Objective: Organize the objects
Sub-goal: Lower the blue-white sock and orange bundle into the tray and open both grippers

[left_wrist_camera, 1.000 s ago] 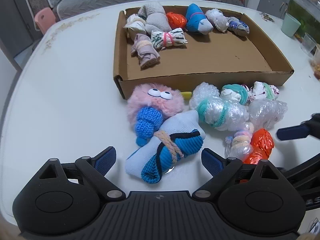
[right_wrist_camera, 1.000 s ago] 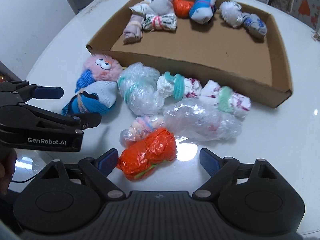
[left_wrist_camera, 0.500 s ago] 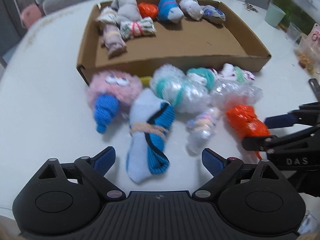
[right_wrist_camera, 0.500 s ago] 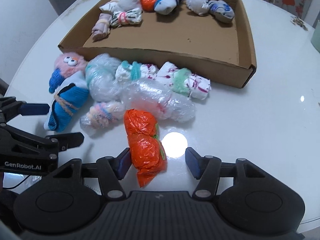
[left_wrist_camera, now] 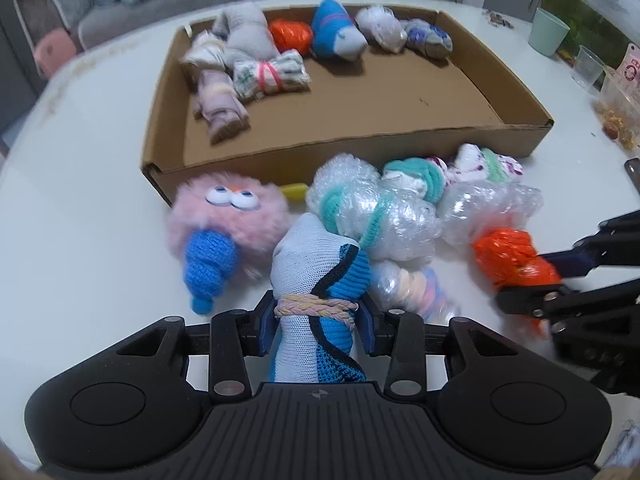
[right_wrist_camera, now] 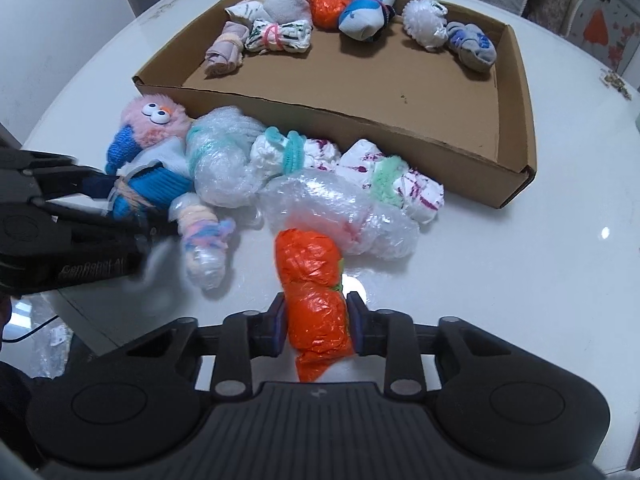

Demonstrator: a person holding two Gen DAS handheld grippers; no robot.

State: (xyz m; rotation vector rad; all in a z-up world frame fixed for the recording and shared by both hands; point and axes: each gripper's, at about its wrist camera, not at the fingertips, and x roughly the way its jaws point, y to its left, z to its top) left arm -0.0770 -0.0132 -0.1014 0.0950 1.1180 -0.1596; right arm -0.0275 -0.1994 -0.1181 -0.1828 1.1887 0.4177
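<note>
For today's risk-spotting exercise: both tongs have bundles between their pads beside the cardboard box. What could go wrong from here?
1. The left tongs are closing on the blue-and-white rolled sock bundle, which leans against the bubble-wrap bundle with teal bands; lifting may drag that along.
2. The right tongs pinch the orange plastic-wrapped bundle near one end; the slick wrap could slip.

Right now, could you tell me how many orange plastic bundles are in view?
2. One orange bundle lies in the cardboard box along its far wall; the other orange bundle is on the white table, clamped in the right tongs. Others may be hidden.
</note>
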